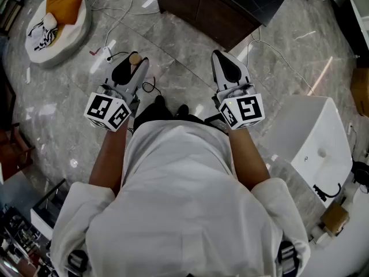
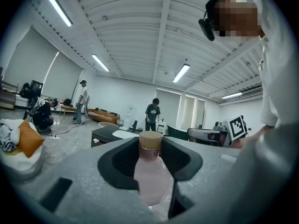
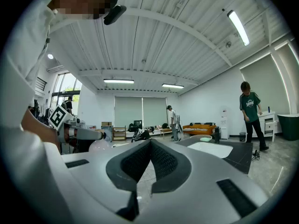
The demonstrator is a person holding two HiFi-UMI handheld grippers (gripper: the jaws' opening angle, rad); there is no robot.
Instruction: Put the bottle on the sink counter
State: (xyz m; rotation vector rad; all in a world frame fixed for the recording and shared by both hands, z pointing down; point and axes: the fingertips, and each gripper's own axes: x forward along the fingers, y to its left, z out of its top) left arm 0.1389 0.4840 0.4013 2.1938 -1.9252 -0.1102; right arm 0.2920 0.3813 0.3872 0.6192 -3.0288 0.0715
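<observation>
a pale pink translucent bottle [image 2: 150, 176] with a tan cork-like cap [image 2: 150, 140] sits clamped between the two dark pads of the left gripper [image 1: 129, 67]. it is carried level above the floor, cap pointing away from the person. the grip falls on the bottle's body rather than its narrow neck, likely because the wider part gives the pads more to press on during the carry. the right gripper [image 1: 229, 68], held level to the right and well apart from the bottle, has its jaws brought together on nothing. it looks to be riding along as a spare tool, kept out of the load's way. both grippers point toward the dark brown sink counter [image 1: 214, 11] with its white basin [image 3: 212, 148], which stands on the far side of the grey marble floor [image 1: 184, 62], slightly right of centre. the bottle is not yet over that counter, so the job appears to be in its carrying stage, with the setting-down to come. the person, in a white shirt [image 1: 179, 201], faces the counter with both forearms out front. a round white cushion with an orange pillow [image 1: 57, 19] lies on the floor at far left. a white boxy unit [image 1: 314, 137] stands at near right. both look to be off the path to the counter. other people stand in the far background of the gripper views.
</observation>
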